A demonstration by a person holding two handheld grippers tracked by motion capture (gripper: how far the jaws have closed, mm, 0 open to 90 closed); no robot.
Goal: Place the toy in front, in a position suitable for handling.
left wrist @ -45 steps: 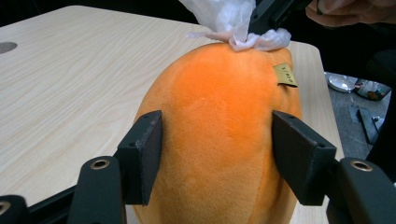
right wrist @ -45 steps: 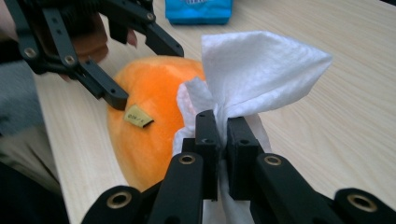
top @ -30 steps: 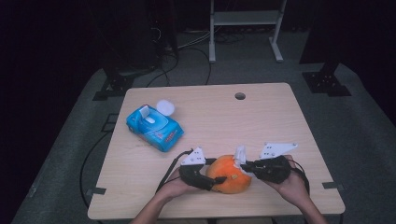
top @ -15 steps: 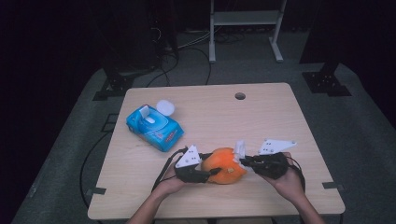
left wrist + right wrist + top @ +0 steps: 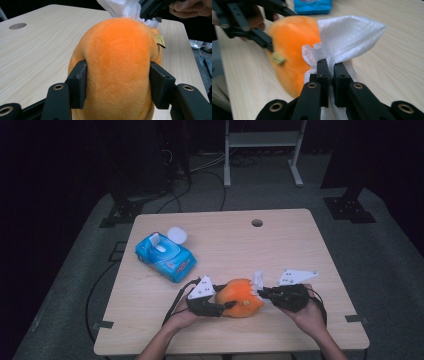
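Since the earlier high view, the round orange plush toy [image 5: 240, 298] has shifted a little up and left in the frame, and both hands have come with it. The left gripper [image 5: 216, 306] has just been closing its fingers and then easing them slightly. In the left gripper view its two black fingers [image 5: 78, 82] press into the toy's flanks, one on each side, and the soft body bulges between them. The toy sits low in the centre of the high view, on the light wooden counter [image 5: 280, 245]. The right gripper [image 5: 265, 293] has its fingers clamped tight on a crumpled white wipe [image 5: 344, 37], which lies against the toy's right side. A blue wipe pack [image 5: 165, 255] with its lid flipped open rests on the counter, toward the upper left, well apart from the toy.
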